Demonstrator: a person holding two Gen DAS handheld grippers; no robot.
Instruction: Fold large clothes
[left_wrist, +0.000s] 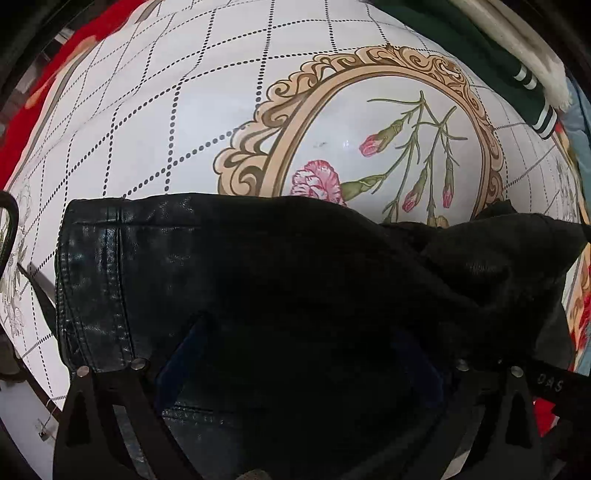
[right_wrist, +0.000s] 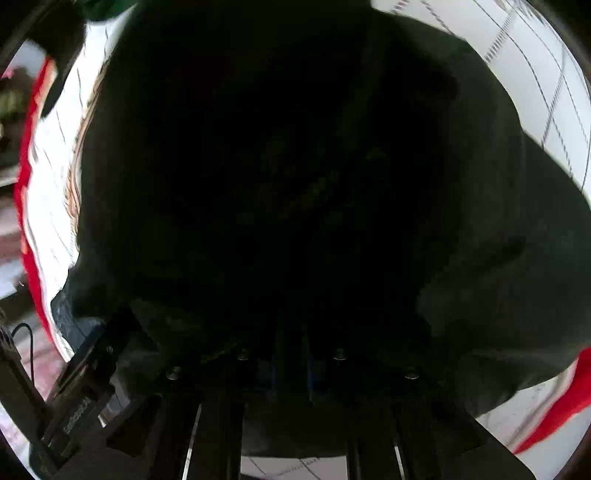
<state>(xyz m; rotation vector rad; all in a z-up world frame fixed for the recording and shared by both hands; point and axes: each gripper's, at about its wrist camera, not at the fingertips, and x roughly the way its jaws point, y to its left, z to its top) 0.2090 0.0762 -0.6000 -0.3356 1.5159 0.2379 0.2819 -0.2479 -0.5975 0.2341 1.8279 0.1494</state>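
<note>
The work surface is a table under a white printed cloth (left_wrist: 155, 122) with a dotted grid and an ornate flower medallion (left_wrist: 388, 133); a red border shows at its edges.

The task's thing, a large black garment (left_wrist: 229, 266), lies on this cloth. One part has a leather-like sheen and stitched seams at its left edge; to the right it bunches into soft matte folds. In the right wrist view the same dark cloth fills nearly the whole picture, close to the lens.

At the far right edge of the table lies a dark green garment (left_wrist: 491, 55) with striped cuffs, beside a pale, fleecy item.

The left gripper (left_wrist: 295, 354) points down over the black garment. Its fingers stand wide apart, and dark cloth lies between and under them; no grip is evident.

The right gripper (right_wrist: 290, 363) has its fingers drawn close together. Black fabric lies directly ahead of them, but the tips are too dark to confirm a pinch.

Risks, by judgement:
- The right tongs may hold a single layer or nothing, since bunched folds hide the edge; a lift would then drag the garment askew.
- The slick, stiff panel may spring back and spoil a crease.
- Hauling the garment may drag the cloth beneath.
</note>
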